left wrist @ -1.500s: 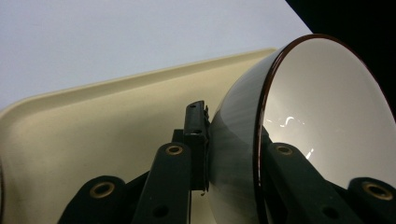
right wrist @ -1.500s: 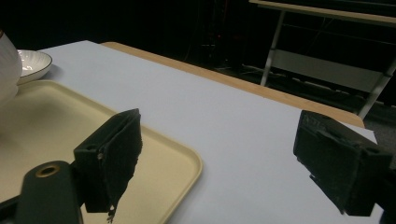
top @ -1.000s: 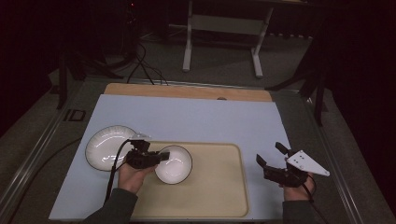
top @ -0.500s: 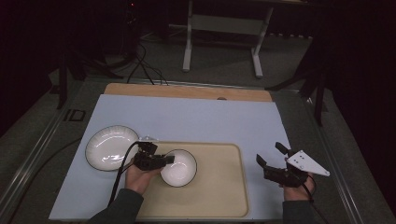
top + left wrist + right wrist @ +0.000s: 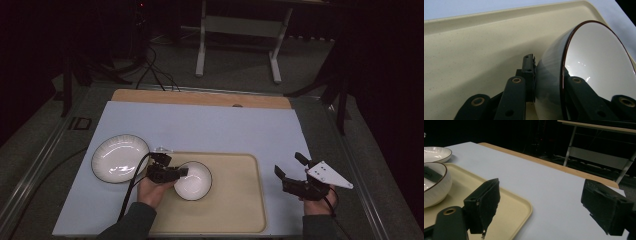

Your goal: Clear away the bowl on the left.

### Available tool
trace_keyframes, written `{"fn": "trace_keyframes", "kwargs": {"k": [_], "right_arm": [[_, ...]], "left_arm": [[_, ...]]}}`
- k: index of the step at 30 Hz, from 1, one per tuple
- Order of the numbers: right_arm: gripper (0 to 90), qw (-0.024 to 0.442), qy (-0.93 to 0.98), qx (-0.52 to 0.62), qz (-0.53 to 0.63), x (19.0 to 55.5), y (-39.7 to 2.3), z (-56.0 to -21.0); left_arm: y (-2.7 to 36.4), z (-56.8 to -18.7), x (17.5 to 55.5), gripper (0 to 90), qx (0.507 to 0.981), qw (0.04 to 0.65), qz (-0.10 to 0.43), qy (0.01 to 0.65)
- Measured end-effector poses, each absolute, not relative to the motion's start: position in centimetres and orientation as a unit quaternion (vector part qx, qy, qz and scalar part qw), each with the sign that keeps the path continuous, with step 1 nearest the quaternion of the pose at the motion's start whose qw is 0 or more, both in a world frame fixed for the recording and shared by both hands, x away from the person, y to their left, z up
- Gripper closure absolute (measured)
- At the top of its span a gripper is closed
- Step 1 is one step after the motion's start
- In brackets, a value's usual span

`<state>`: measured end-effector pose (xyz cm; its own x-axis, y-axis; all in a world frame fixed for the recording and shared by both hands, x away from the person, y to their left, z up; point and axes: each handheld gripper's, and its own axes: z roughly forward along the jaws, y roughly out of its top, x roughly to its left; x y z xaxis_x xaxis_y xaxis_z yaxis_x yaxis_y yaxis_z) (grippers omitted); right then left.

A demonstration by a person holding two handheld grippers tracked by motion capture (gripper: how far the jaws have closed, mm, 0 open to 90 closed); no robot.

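A white bowl (image 5: pixel 194 181) with a dark rim sits over the left part of the cream tray (image 5: pixel 235 200). My left gripper (image 5: pixel 175 172) is shut on the bowl's left rim; in the left gripper view one jaw is inside the bowl (image 5: pixel 596 62) and the other outside its wall. My right gripper (image 5: pixel 290 167) hovers open right of the tray, its fingers (image 5: pixel 486 202) wide apart and empty. The right gripper view shows the bowl (image 5: pixel 434 187) at far left on the tray (image 5: pixel 506 217).
A white ribbed plate (image 5: pixel 120 158) lies on the blue mat (image 5: pixel 210 127) left of the tray, also seen as the plate (image 5: pixel 435 153) in the right gripper view. A wooden board edge (image 5: pixel 200 97) lines the back. A metal stand (image 5: pixel 240 30) is beyond the table.
My left gripper has carried the bowl to the right, farther onto the tray and away from the plate. The right gripper has stayed put.
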<state>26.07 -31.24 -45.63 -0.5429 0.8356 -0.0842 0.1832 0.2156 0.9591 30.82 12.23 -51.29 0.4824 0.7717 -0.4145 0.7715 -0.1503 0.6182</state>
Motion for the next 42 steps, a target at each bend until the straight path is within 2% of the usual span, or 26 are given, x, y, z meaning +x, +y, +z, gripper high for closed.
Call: {"fn": "trace_keyframes", "kwargs": {"k": [12,19,27,42], "right_arm": [[15.2,0.317,0.713,0.358,0.513,26.1,-31.2,-45.7],[15.1,0.317,0.713,0.357,0.513,26.0,-31.2,-45.6],[15.1,0.317,0.712,0.357,0.514,26.0,-31.2,-45.6],[15.1,0.316,0.711,0.357,0.516,26.0,-31.3,-45.6]], "left_arm": [[12.3,-51.8,31.2,76.7,0.757,0.4,0.017,0.517],[12.5,-51.4,31.0,61.3,0.76,0.392,0.042,0.517],[13.1,-49.2,30.3,45.2,0.766,0.396,0.099,0.497],[16.2,-45.3,28.3,37.2,0.742,0.442,0.177,0.471]]}}
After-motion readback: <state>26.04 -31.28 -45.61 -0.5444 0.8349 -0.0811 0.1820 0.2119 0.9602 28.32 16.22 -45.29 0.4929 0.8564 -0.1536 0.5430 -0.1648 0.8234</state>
